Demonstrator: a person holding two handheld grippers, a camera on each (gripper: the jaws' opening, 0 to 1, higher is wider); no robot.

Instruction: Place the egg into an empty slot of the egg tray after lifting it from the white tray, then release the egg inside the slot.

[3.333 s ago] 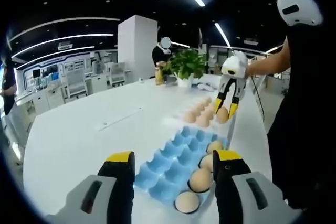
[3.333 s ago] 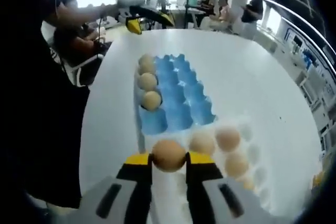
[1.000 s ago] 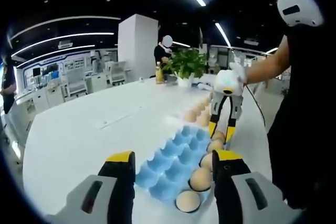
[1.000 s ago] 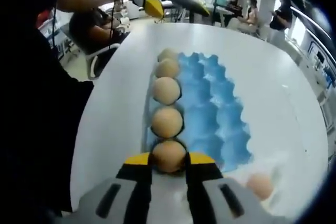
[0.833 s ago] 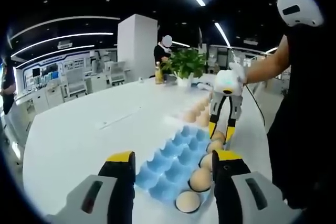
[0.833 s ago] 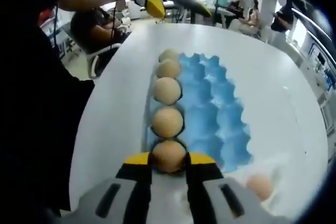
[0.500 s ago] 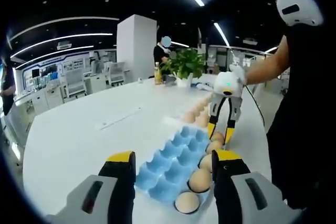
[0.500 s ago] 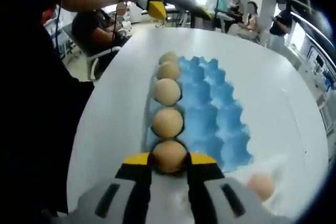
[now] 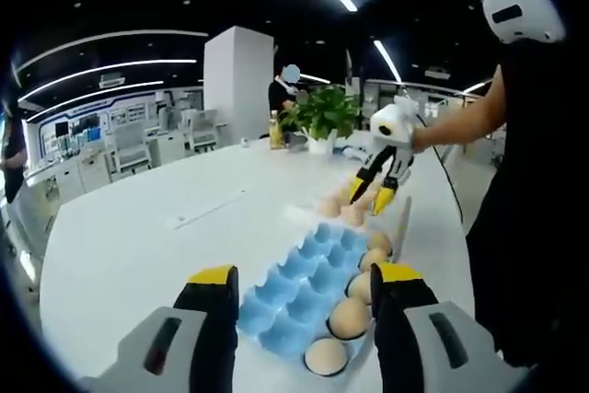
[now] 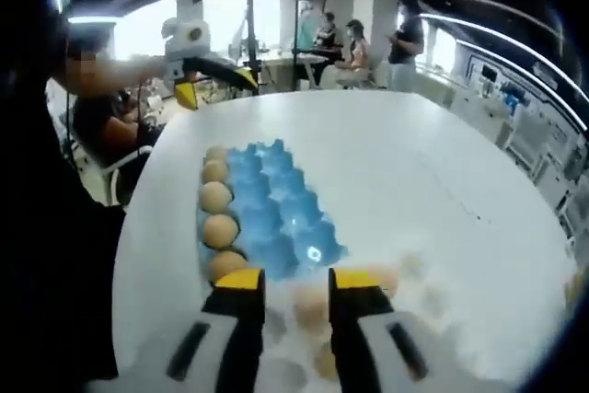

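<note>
The blue egg tray (image 9: 299, 294) lies just beyond my left gripper (image 9: 306, 277), which is open and holds nothing. Several brown eggs fill the tray's right-hand column. The farthest of them (image 9: 379, 242) sits in its slot. My right gripper (image 9: 370, 198) hangs open above the eggs of the white tray (image 9: 324, 213). In the right gripper view, the same egg (image 10: 226, 264) rests in the blue tray's (image 10: 281, 213) nearest left slot, just left of my open right gripper (image 10: 300, 281). Blurred eggs in the white tray (image 10: 433, 315) lie under the jaws.
Both trays sit on a large white table (image 9: 138, 236), close to the edge where the person (image 9: 529, 200) stands. A potted plant (image 9: 327, 112) stands at the far end. My left gripper (image 10: 216, 87) shows beyond the blue tray. Other people stand beyond the table.
My right gripper has opened and let go of the egg, which stays in the blue tray's slot. It has lifted and drawn back over the white tray. My left gripper has hardly moved.
</note>
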